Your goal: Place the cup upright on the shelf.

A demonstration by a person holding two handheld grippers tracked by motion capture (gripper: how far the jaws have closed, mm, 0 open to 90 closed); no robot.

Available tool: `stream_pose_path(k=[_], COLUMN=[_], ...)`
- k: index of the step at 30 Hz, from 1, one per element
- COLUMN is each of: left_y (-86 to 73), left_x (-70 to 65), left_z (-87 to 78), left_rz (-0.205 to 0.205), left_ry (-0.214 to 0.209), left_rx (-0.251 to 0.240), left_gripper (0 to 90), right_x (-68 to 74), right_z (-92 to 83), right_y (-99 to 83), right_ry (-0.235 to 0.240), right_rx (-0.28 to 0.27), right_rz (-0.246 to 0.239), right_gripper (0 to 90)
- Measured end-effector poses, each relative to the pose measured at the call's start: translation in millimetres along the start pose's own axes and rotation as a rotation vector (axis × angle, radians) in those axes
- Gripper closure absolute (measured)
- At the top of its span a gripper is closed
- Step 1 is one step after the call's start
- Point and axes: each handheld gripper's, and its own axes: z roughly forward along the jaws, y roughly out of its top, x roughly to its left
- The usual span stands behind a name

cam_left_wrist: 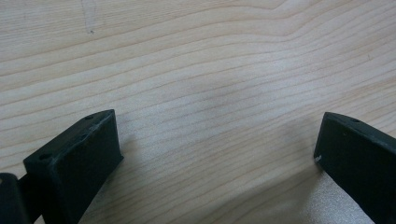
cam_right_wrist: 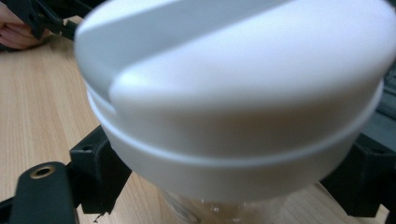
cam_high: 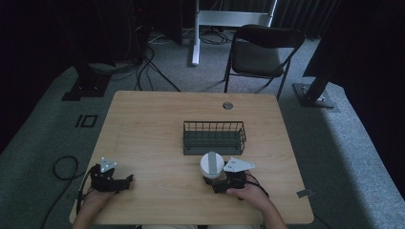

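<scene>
We count two black two-jaw grippers, one wire basket, one lidded jar, one folding chair and one round grommet set in the light wooden table [cam_high: 143, 124].

The left gripper [cam_high: 125, 181] sits near the table's near-left corner, held by a hand [cam_high: 95, 200]; in its own view the jaws stand wide apart over bare wood grain, released, with nothing between them [cam_left_wrist: 219, 144]. The table's left edge lies close beside it.

The right gripper [cam_high: 213, 180], held by the other hand [cam_high: 248, 193], is clenched on a clear jar with a white round lid [cam_high: 211, 164]; in the right gripper view the lid [cam_right_wrist: 233, 88] looms large, with a black jaw pressed against the clear body on either side below it. The jar stands just ahead of this gripper's grey three-cornered plate.

Directly beyond the jar, close to it, lies the dark wire rectangular basket [cam_high: 215, 125], its long side facing the right gripper. We cannot tell whether jar and basket touch.

Between the two grippers runs a broad stretch of bare tabletop. Beyond the basket is the small metal grommet [cam_high: 228, 105] near the far edge, and past that edge a dark folding chair [cam_high: 262, 50] on the grey carpet.
</scene>
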Motion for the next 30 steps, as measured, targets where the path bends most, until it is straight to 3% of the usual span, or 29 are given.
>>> stream_pose_path(k=[18,30], left_y=[0.0,0.0], left_x=[0.0,0.1], left_z=[0.0,-0.1], left_rz=[0.000,0.000], left_ry=[0.000,0.000], left_rx=[0.000,0.000], left_gripper=[0.6,0.5], right_x=[2.2,6.9], right_z=[4.1,5.5], right_y=[2.1,4.5], right_ry=[-0.015,0.026], right_rx=[0.000,-0.005], right_rz=[-0.027,-0.038], right_gripper=[17.1,18.1])
